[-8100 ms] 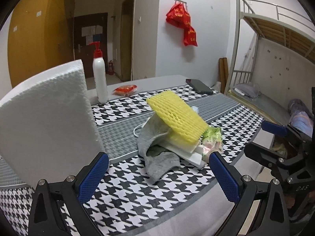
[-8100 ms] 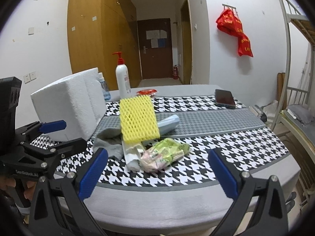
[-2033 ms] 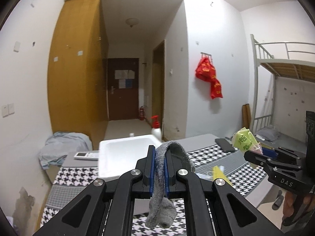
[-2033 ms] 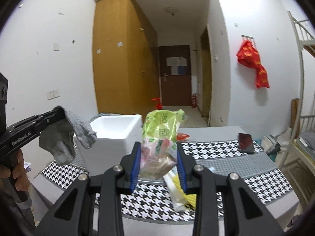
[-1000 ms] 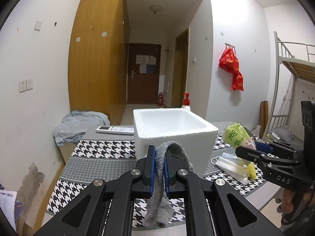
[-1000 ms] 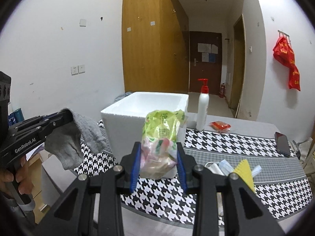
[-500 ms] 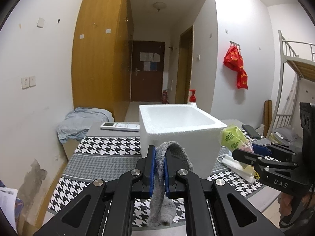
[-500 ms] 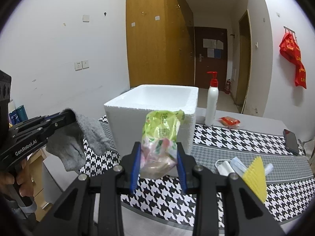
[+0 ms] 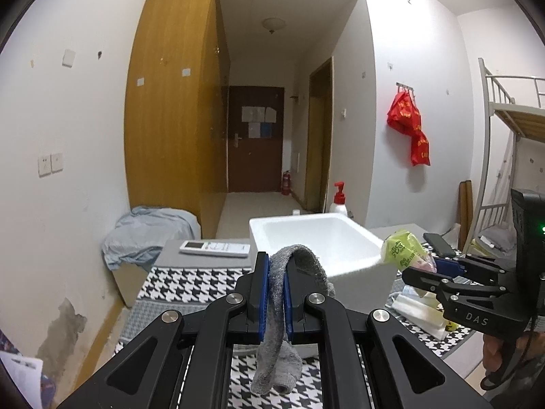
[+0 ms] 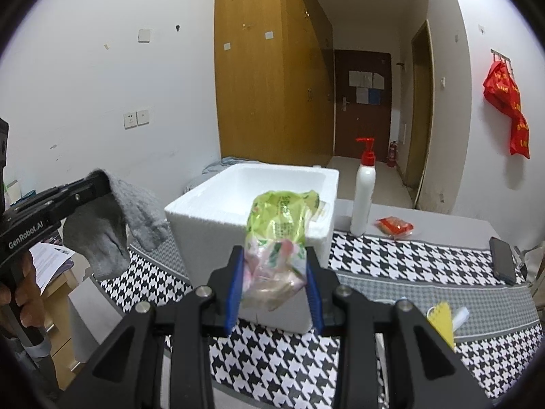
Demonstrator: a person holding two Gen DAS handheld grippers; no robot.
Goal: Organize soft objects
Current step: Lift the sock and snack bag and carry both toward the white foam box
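Sock (image 9: 277, 310) pinched in left gripper (image 9: 275, 294), long axis hanging down (toe end lowest). Snack bag (image 10: 277, 248) clamped upright between right gripper (image 10: 276, 289) pads, green top pointing up, before foam box (image 10: 204, 218).

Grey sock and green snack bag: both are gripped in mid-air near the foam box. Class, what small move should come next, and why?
Probably carry the grey sock, clamped in the left hand-held gripper, forward over the open white foam box and release it. The right hand-held gripper holds the green snack bag short of the box too.

Pump bottle (image 10: 363, 197) behind foam box (image 10: 252, 211)
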